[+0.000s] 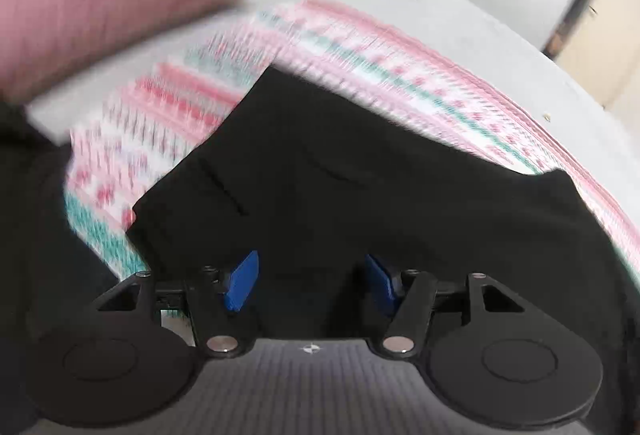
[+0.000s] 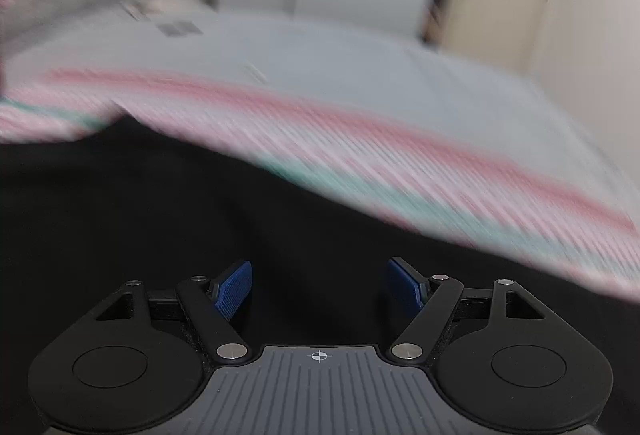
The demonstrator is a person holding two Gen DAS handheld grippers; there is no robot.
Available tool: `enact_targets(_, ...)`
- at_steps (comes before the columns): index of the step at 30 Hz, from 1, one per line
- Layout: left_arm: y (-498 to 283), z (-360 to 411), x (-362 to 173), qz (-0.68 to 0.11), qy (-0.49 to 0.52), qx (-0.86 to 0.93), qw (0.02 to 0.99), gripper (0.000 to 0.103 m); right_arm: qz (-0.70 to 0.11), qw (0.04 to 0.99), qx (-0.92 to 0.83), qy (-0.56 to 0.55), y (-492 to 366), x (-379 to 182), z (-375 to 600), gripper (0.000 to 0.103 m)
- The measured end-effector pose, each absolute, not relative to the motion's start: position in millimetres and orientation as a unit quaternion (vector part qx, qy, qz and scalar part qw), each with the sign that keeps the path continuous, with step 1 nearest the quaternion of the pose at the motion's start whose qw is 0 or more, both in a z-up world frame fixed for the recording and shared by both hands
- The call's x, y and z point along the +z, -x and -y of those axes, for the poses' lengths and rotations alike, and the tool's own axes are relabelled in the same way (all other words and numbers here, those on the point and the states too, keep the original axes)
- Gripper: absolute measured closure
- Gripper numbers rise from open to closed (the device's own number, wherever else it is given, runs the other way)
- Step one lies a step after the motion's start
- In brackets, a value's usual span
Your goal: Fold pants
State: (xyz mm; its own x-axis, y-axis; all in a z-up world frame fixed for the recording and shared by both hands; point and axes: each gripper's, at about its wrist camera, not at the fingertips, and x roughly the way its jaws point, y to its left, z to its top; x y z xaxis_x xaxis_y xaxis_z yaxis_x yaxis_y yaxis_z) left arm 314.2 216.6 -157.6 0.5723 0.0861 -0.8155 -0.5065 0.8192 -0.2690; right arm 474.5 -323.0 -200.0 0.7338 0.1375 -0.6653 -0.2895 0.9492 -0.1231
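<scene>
Black pants point(image 1: 320, 171) spread flat on a pink-and-teal patterned cloth point(image 1: 360, 47) over the pale table point(image 1: 500, 47), left tongs point(image 1: 310, 281) apart just above the dark fabric, right tongs point(image 2: 320, 285) apart too, nothing gripped, both views smeared with blur

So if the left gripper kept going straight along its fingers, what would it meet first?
Most likely the black pants. The left gripper stands open just above the dark fabric, which fills the view ahead; the patterned blanket lies beyond. Blur makes depth uncertain.
</scene>
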Motion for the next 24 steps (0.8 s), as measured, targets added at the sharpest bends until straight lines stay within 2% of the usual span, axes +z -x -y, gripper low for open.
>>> enact_targets(2, -313.7, -220.1, -156.6, -0.425, 0.254, 0.177, 0.851, 0.025, -0.374, 0.919, 0.122, 0.009, -473.2, -209.0, 402.5, 0.020)
enact_targets(5, -315.5, -211.8, -156.2, -0.428, 0.232, 0.181, 0.855, 0.025, -0.365, 0.923, 0.064, -0.103, -458.9, -208.0, 509.5, 0.023)
enact_targets(6, -317.8, -208.5, -156.3, -0.428, 0.221, 0.182, 0.857, 0.025, -0.365, 0.924, 0.018, -0.113, -454.7, -208.6, 536.1, 0.027)
enact_targets(7, -318.4, -206.7, -156.4, -0.428, 0.215, 0.184, 0.858, 0.025, -0.363, 0.925, -0.035, -0.108, -449.6, -208.3, 559.2, 0.027)
enact_targets(8, -318.6, -206.5, -157.0, -0.428, 0.212, 0.185, 0.859, 0.025, -0.369, 0.920, -0.106, -0.084, -446.5, -208.8, 576.7, 0.026)
enact_targets(9, -319.7, -206.2, -157.3, -0.428, 0.210, 0.185, 0.859, 0.025, -0.375, 0.907, -0.181, -0.054, -444.9, -210.6, 589.6, 0.019)
enact_targets(11, -322.6, -208.4, -157.6, -0.428, 0.212, 0.183, 0.859, 0.025, -0.364, 0.889, -0.273, -0.050, -430.7, -207.4, 612.8, 0.019)
enact_targets(15, -322.1, -214.4, -158.4, -0.426, 0.227, 0.179, 0.857, 0.025, -0.342, 0.898, -0.254, -0.108, -399.7, -193.5, 621.7, 0.020)
enact_targets(21, -317.7, -220.4, -156.1, -0.424, 0.246, 0.179, 0.853, 0.025, -0.330, 0.934, -0.128, -0.046, -387.9, -158.3, 559.1, 0.021)
enact_targets(24, -312.3, -228.3, -152.3, -0.414, 0.273, 0.176, 0.850, 0.025, -0.401, 0.909, -0.104, -0.040, -401.9, -175.9, 530.6, 0.019)
